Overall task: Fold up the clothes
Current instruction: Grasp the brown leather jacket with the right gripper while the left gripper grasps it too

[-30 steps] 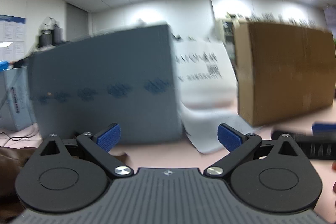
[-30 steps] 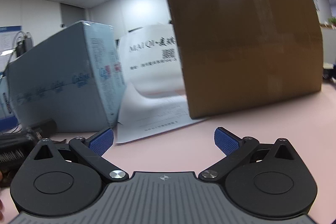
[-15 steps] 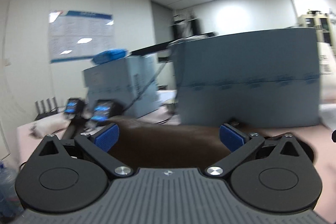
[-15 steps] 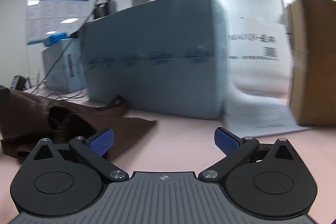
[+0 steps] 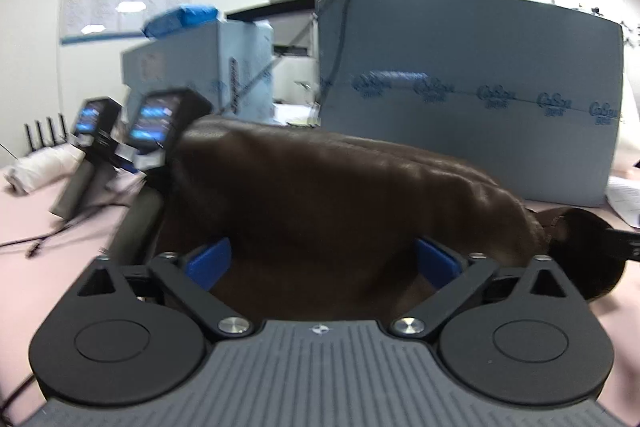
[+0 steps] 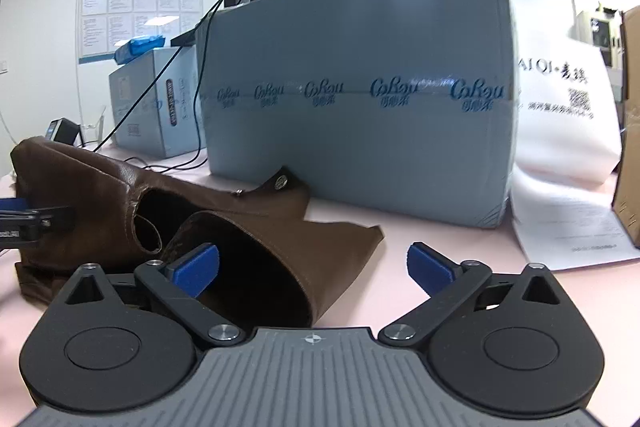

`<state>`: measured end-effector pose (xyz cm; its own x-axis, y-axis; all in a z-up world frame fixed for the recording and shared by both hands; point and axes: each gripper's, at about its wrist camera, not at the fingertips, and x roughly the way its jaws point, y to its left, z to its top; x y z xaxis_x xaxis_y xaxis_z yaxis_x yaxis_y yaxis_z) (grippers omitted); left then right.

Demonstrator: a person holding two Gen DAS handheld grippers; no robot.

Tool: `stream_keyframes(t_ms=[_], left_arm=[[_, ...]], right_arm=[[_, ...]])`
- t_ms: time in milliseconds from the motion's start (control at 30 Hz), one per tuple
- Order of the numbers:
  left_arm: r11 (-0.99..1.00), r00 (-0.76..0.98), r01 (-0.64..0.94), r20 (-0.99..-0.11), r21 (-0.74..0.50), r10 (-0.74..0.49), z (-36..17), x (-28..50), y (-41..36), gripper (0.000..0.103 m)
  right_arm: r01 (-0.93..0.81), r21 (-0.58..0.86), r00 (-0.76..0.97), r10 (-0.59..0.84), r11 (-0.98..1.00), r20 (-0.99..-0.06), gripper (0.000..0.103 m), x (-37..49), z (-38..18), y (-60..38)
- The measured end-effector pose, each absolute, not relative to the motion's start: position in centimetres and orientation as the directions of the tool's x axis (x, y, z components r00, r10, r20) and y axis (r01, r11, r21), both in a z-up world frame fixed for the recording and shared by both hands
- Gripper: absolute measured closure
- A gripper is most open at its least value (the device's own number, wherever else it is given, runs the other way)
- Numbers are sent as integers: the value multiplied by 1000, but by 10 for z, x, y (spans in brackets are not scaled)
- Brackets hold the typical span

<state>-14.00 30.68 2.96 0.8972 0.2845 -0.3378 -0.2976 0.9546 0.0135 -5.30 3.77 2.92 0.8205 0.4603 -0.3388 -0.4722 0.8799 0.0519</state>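
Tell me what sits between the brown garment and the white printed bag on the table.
In the right wrist view, the big blue-grey box stands between the brown garment and the white printed bag, with bare pink table in front of it.

Bare pink bench [image 6: 400,291] lies open ahead of the right tool [image 6: 314,265], between the brown leather garment [image 6: 256,227] on its left and white printed papers [image 6: 572,223] on its right. A large grey-blue box [image 6: 360,99] walls off the back of this gap. A cardboard box [image 6: 630,131] stands at the far right edge.

In the left wrist view, the garment's rounded bulk [image 5: 340,195] fills the space directly ahead of the left tool [image 5: 322,263]. To its left stand two black devices with lit screens [image 5: 156,115], with loose cables [image 5: 48,239] lying across the bench [image 5: 52,223].
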Motion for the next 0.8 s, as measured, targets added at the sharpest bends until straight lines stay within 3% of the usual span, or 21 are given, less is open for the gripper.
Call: stream_keyframes(t_ms=[67,167,200,233,300,400,800], left_arm=[[959,900,-284,-343,7,269,30,-139,304,40],[957,889,-289,-370,7,271,30,-137,303,86],[954,879,-301,-384,15,283,29,-135,303,97],[950,869,-312,-398,22,295,28,-133,303,103],[951,868,-310,-401,23,293,28,-133,303,103],[954,874,-296,-389,47,291,29,-134,298,103],[970,919,-244,-318,2,232,38,-155,304,103]], right_arm=[[-484,38,806,462,874,-369,31,-50,28,42],[-505,29,780,470,863,-413,68,-46,25,47],[-505,32,778,471,862,-415,77,-46,25,46],[-505,34,777,472,862,-417,81,-45,25,46],[-501,41,778,471,864,-416,94,-46,24,45],[-482,56,791,461,875,-403,100,-46,23,41],[-433,60,853,431,899,-294,100,-63,34,17]])
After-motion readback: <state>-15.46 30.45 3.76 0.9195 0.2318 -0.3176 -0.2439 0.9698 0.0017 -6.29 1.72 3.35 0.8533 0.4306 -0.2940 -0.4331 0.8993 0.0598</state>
